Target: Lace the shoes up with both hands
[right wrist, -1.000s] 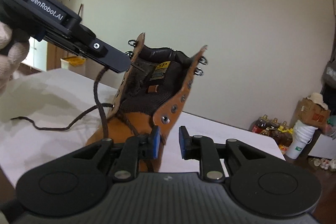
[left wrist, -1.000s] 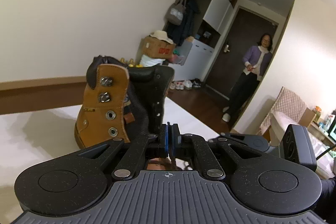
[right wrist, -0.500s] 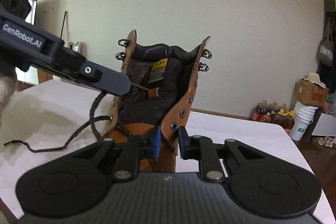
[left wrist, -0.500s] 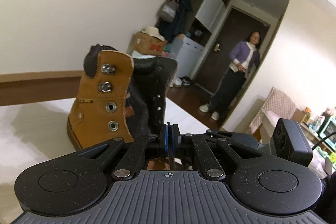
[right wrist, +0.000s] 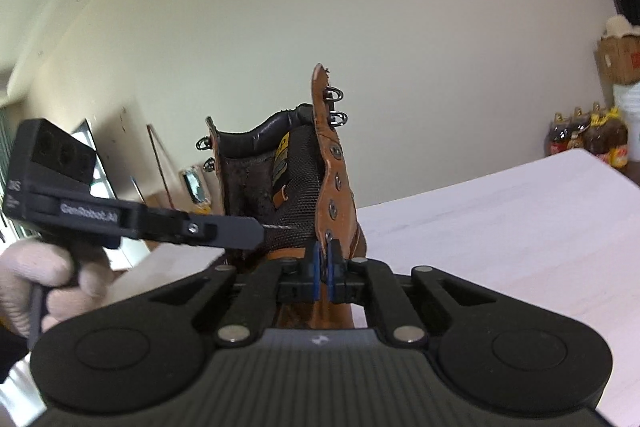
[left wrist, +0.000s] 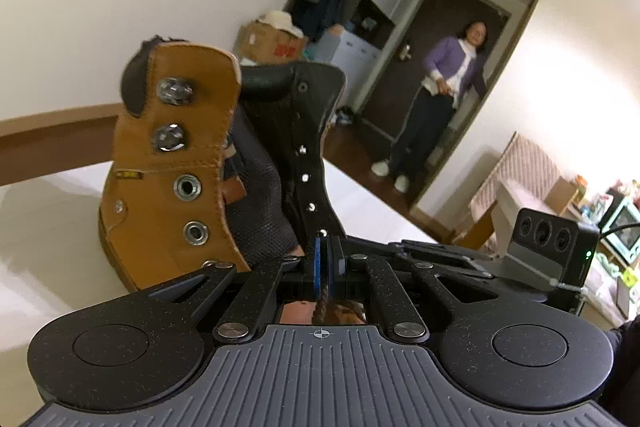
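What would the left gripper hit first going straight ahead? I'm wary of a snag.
Probably the boot's far eyelet flap, right beyond the shut left gripper holding the lace; depth unclear.

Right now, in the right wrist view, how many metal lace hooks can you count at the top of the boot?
4 hooks on the boot: two on the left flap, upper and lower; two on the right flap, upper and lower. None seems hidden.
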